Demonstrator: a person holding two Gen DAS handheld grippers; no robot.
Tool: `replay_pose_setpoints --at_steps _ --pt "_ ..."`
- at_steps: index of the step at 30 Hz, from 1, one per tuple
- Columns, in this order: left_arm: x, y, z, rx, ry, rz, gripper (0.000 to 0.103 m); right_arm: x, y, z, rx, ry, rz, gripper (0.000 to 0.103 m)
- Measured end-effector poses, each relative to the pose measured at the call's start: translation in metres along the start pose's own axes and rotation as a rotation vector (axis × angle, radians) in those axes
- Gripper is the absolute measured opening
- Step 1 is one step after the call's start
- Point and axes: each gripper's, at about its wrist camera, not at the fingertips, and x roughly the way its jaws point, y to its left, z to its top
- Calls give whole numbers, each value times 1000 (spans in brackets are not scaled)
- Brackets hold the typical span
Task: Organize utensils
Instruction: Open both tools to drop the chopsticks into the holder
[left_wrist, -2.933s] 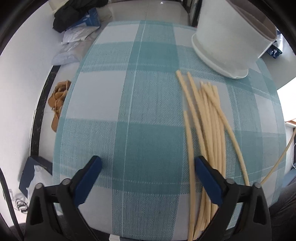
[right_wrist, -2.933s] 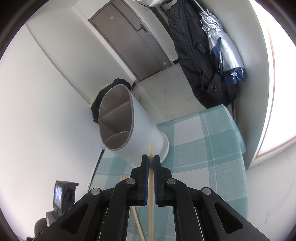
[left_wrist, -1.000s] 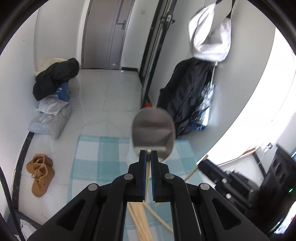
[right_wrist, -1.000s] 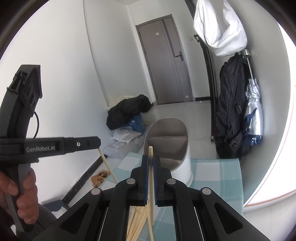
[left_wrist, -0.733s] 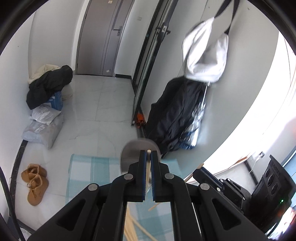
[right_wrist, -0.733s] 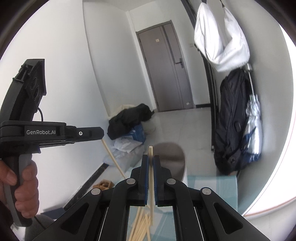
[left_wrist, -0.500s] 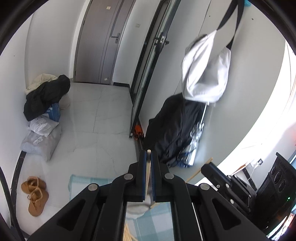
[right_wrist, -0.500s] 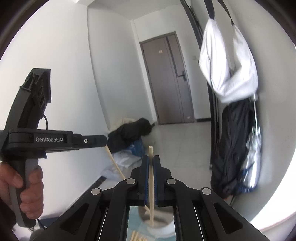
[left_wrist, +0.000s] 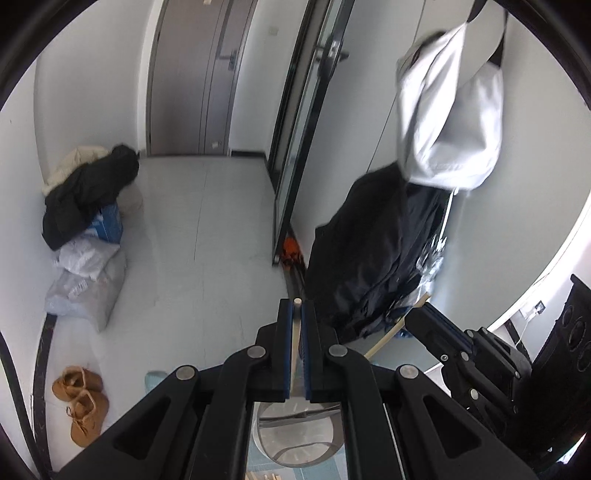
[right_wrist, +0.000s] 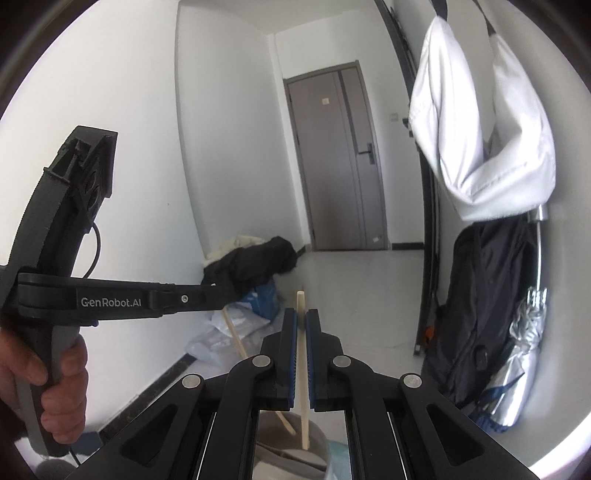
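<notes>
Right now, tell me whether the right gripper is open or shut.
Shut: the right gripper has its blue pads clamped on a chopstick.

White walls (right_wrist: 229, 147), grey door (right_wrist: 336, 162), pale floor (left_wrist: 192, 236)

Pale wooden chopstick (right_wrist: 303, 373), grey holder (left_wrist: 299, 435), teal checked cloth (left_wrist: 157, 380)

Right gripper (right_wrist: 301, 325) clamped on an upright chopstick (right_wrist: 302, 369), jaws pressed flat against its sides, tip poking just above them. Lower end hanging over the open mouth of a grey utensil holder (right_wrist: 291, 450). At left, left gripper (right_wrist: 218, 295) held in a hand (right_wrist: 55, 391), pinching a second chopstick (right_wrist: 236, 339) that slants down toward the same holder. Behind: grey door (right_wrist: 336, 162), pile of dark clothes (right_wrist: 255, 262) on the floor.
</notes>
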Motion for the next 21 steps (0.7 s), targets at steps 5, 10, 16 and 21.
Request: replay_pose_setpoints --at_steps 5,10,16,21 --pt "23 6 -4 -6 88 -26 1 18 -4 -20 2 71 10 4" --pt "31 12 -8 -38 176 -29 12 26 -11 -34 50 120 12 7" --pt "7 17 -15 -61 96 36 54 3 -27 -41 127 129 -25 19" --pt "-20 16 -26 -69 23 109 59 -29 -34 -46 163 106 -55 44"
